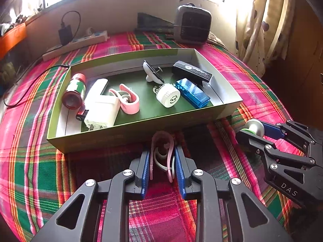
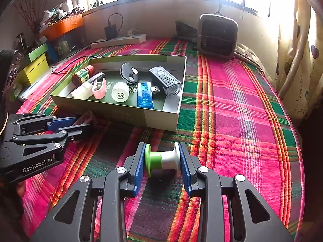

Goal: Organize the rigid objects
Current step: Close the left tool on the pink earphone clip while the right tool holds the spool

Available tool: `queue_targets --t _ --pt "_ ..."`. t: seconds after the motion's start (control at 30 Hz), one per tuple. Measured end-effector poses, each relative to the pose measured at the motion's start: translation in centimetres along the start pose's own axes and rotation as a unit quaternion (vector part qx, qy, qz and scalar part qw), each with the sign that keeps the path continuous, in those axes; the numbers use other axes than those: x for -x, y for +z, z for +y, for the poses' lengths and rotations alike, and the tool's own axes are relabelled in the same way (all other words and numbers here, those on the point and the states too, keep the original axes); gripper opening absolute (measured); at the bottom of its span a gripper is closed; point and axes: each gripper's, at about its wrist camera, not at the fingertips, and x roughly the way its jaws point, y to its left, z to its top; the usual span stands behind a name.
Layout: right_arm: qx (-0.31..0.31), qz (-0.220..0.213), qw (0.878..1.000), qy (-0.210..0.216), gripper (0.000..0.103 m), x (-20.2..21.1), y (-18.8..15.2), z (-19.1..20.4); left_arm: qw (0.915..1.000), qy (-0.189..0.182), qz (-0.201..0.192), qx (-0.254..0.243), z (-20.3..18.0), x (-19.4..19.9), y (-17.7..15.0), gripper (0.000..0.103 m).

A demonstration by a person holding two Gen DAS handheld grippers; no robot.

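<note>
My left gripper (image 1: 162, 157) is shut on a pink clip (image 1: 162, 141) that rests on the plaid cloth just in front of the green box (image 1: 129, 139). My right gripper (image 2: 162, 159) is shut on a green and white spool (image 2: 162, 159), held by its two end discs, low over the cloth right of the box (image 2: 161, 119). In the left wrist view the spool (image 1: 254, 128) shows at the right gripper's fingertips. Inside the box lie a red-capped bottle (image 1: 74, 90), a white charger (image 1: 102, 109), another pink clip (image 1: 129, 98), a white round cap (image 1: 168, 95), a blue USB stick (image 1: 192, 92) and a black device (image 1: 191, 73).
A grey heater (image 1: 192, 26) stands at the back of the bed by the window. A power strip (image 1: 78, 43) with a black plug and cable lies at the back left. Curtains (image 1: 262, 26) hang on the right. Orange and green boxes (image 2: 60, 27) sit on a shelf at the far left.
</note>
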Motion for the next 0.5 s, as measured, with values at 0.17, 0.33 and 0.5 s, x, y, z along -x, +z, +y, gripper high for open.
queue_targets --t 0.17,0.33,0.5 --pt "0.001 0.001 1.0 -0.001 0.033 -0.02 -0.03 0.03 1.0 0.0 0.001 0.0 0.0 0.01 -0.01 0.023" --pt "0.001 0.001 1.0 -0.002 0.033 -0.01 -0.03 0.04 1.0 -0.004 0.001 0.005 0.11 0.16 -0.02 0.023" --pt "-0.003 0.001 1.0 -0.001 0.033 0.09 0.0 -0.06 0.9999 -0.01 0.0 0.012 0.31 0.39 -0.15 0.023"
